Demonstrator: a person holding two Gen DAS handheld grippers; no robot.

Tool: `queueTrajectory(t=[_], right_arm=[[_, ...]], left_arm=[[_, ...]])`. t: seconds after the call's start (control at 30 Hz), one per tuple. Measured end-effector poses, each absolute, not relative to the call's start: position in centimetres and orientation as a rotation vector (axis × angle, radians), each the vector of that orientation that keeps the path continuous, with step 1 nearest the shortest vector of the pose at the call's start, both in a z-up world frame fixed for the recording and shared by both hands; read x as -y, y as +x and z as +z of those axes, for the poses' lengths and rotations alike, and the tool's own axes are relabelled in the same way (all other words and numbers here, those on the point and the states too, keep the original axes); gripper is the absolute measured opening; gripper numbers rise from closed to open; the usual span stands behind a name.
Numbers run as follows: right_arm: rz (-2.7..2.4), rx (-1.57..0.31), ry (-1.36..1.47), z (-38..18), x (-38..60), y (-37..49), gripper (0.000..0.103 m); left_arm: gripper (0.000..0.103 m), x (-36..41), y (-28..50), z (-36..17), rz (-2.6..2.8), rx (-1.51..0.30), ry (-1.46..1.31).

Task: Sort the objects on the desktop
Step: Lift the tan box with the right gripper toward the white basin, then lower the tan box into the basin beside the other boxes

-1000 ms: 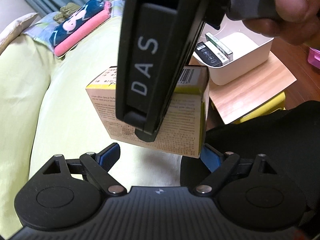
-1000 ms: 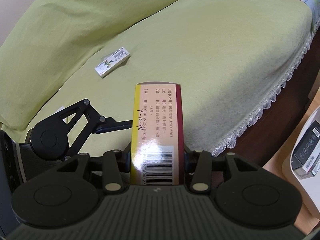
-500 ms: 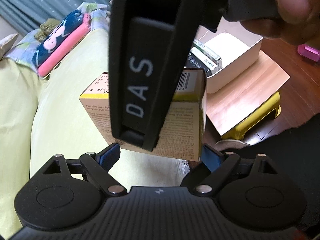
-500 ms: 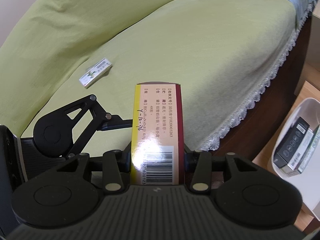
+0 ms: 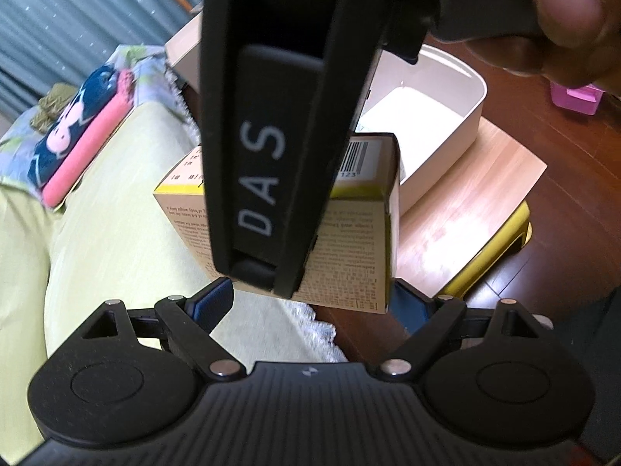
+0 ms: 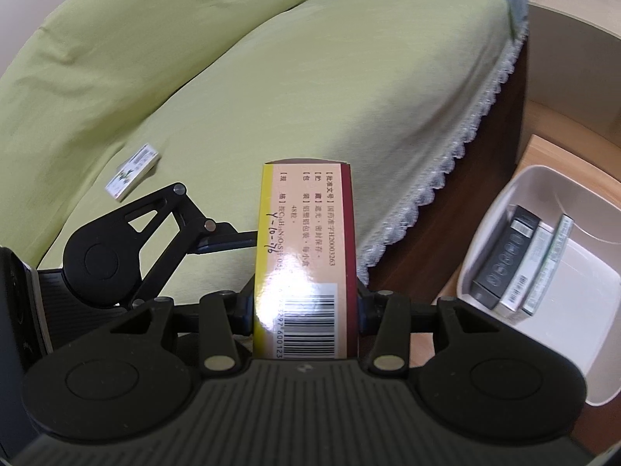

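Note:
A yellow and maroon medicine box with a barcode is held in the air, and my right gripper is shut on its narrow sides. In the left wrist view the same medicine box sits behind the right gripper's black finger marked DAS. My left gripper has its blue pads wide apart, and their tips touch the box's two short ends. A white bin at the lower right holds three slim boxes standing on edge. Another small box lies on the green sofa.
The bin stands on a wooden board over a yellow stool. Folded pink and blue cloth lies at the sofa's far end. A pink item sits on the dark floor. A person's thumb rests on the right gripper's handle.
Both grippers have carried the medicine box sideways from over the sofa seat to its lace edge, nearer the white bin. The grip on the box looks the same.

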State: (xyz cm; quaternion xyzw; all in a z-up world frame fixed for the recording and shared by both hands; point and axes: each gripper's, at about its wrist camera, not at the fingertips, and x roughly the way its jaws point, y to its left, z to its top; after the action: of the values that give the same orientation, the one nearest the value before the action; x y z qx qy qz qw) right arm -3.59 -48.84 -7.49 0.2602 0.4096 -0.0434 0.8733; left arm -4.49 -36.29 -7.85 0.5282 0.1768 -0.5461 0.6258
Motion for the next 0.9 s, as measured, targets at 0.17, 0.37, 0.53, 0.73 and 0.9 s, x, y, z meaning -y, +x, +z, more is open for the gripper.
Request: queueTrajectory(t=[0.17, 0.37, 0.53, 0.73, 0.9], right_arm=[[-0.128, -0.848, 0.576, -7.8, 50.4, -4.7, 0.040], [-0.158, -0.843, 0.611, -8.5, 52.0, -5.7, 0.040], [-0.178, -0.838, 0.642, -9.0, 53.0, -6.5, 0.040], [-0.205, -0.836, 0.662, -9.5, 53.7, -7.3, 0.040], [-0.234, -0.824, 0.687, -10.2, 54.6, -8.0, 0.040]], left_arm=[[0.089, 37.8, -4.9, -8.6, -1.295, -0.386, 1.204], [0.089, 39.2, -5.4, -9.1, -1.338, -0.372, 1.198], [0.089, 40.3, -5.5, -10.0, -1.366, -0.371, 1.186], [0.089, 40.1, -6.3, -11.4, -1.398, -0.368, 1.188], [0.089, 40.8, -6.0, -11.4, -1.422, -0.372, 1.184]])
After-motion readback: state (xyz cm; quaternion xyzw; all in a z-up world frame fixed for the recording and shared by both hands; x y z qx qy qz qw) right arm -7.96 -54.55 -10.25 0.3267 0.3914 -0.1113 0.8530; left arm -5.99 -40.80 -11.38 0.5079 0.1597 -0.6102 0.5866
